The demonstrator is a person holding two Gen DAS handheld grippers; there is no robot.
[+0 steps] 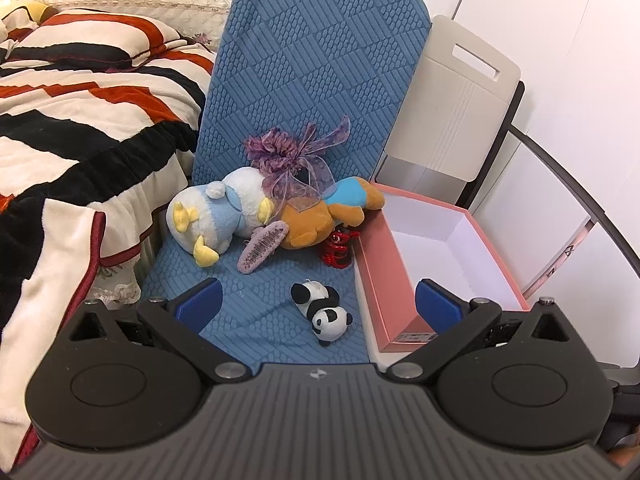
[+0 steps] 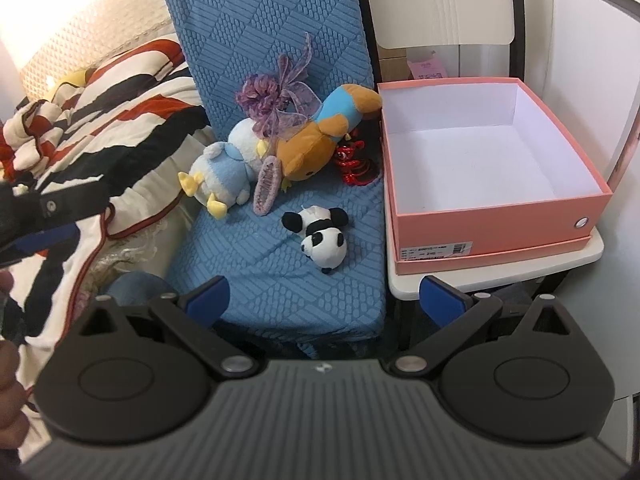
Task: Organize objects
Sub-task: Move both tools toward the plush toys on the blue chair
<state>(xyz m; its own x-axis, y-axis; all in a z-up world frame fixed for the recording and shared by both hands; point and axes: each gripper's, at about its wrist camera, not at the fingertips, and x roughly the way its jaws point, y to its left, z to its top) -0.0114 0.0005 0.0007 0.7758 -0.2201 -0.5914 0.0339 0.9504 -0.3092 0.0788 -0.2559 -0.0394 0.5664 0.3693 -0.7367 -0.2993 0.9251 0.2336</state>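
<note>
Over the left wrist view, my left gripper (image 1: 316, 300) hung spread and empty above the panda (image 1: 323, 312); the box (image 1: 382, 276) beside it held nothing, so sorting looked unstarted. From the right wrist view, my right gripper (image 2: 324, 298) was also spread; the small, soft black-and-white panda (image 2: 320, 238) lay alone on the chair (image 2: 272, 272), near the other toys (image 2: 280, 148).

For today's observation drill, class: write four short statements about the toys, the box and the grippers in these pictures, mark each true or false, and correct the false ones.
1. The pink box holds no toys. True.
2. The panda plush lies inside the box. False: it lies on the blue chair seat, apart from the other toys.
3. Both the left gripper and the right gripper are open and hold nothing. True.
4. The purple comb stands upright. False: it lies flat, between the penguin plush and the bear plush.
</note>
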